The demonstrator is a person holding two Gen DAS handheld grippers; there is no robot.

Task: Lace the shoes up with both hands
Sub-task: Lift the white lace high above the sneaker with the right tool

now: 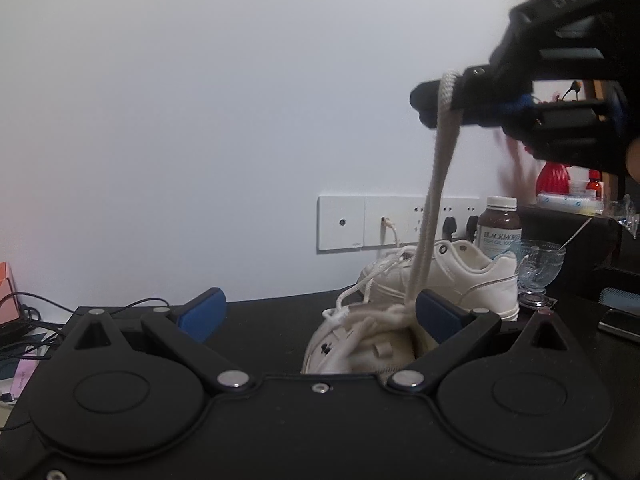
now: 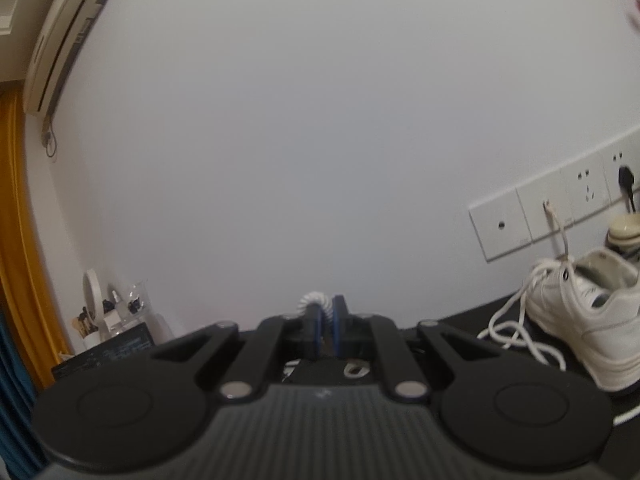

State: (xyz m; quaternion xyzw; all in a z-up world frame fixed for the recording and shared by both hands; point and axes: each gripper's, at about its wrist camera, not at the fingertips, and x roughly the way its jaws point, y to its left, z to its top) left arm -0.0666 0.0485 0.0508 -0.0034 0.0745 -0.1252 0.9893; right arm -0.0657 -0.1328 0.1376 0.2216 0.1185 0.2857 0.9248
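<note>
White lace (image 1: 430,216) clamped in right gripper (image 2: 325,322), raised taut to tension near shoe (image 1: 360,344); left gripper (image 1: 320,312) spread wide, empty.

near shoe (image 1: 360,344) on table (image 1: 280,320), before second shoe (image 1: 472,276) | bottle (image 1: 500,228) and glass bowl (image 1: 540,264) behind second shoe | sockets (image 1: 360,222) on wall behind | lace (image 1: 432,192) up from near shoe

Both views are dim, with soft, even indoor light and a cool grey cast on the wall (image 1: 240,120). Fisheye distortion bends the socket strip (image 2: 560,208) and the air conditioner (image 2: 60,40) near the frame edges. The right tongs (image 1: 424,104), above the shoe (image 1: 460,280), look soft with motion blur.
</note>
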